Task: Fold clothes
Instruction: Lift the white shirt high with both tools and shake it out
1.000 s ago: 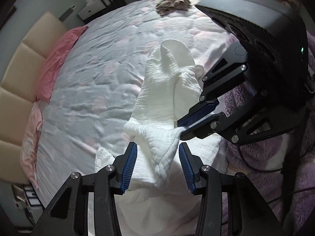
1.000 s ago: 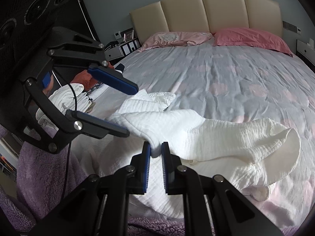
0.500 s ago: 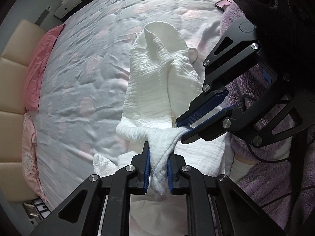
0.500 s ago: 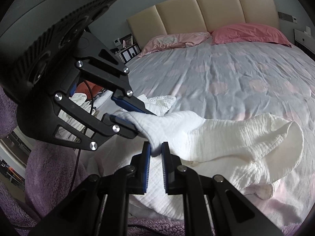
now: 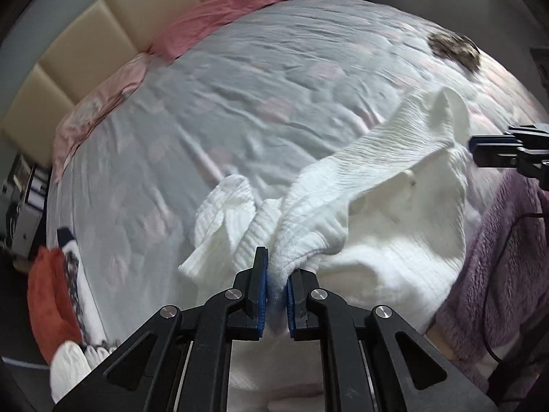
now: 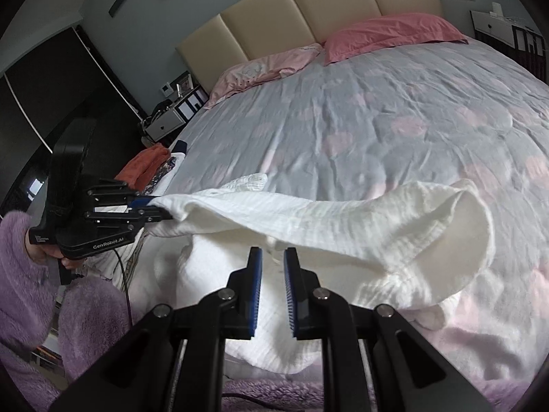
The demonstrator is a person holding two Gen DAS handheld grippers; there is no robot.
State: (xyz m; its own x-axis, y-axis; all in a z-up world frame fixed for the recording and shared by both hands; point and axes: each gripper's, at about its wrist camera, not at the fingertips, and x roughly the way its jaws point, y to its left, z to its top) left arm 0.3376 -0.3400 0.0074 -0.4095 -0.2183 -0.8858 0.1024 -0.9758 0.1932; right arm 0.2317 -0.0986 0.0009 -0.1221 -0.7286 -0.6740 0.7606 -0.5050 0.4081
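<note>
White garment [image 5: 374, 185] lying on the bed [image 6: 394, 120], your left hand-held gripper [image 5: 274, 290] clamping its edge, your right hand-held gripper [image 6: 273, 288] just opening, released, cloth lying beyond its fingertips.

White garment [image 6: 308, 219]: cloth, crinkled gauze-like weave with fine ribbing, matt, soft. Bed cover [image 6: 394, 120]: thin woven cloth, grey with pale pink patches, matt, heavily creased. Pillows [image 6: 387, 32]: smooth pink cloth, lightly wrinkled. Headboard [image 6: 308, 7]: cream padded panels, leather-like, smooth with a faint sheen. Sleeve [image 6: 20, 267]: purple plush fleece, deep fuzzy pile. Left gripper [image 5: 273, 292]: black matt plastic arms, bright metal screw heads, blue ridged rubber-like pads. Right gripper [image 6: 272, 292]: same black matt plastic and blue ribbed pads. Folded orange item [image 5: 46, 302] at bed's left edge: soft matt cloth.
</note>
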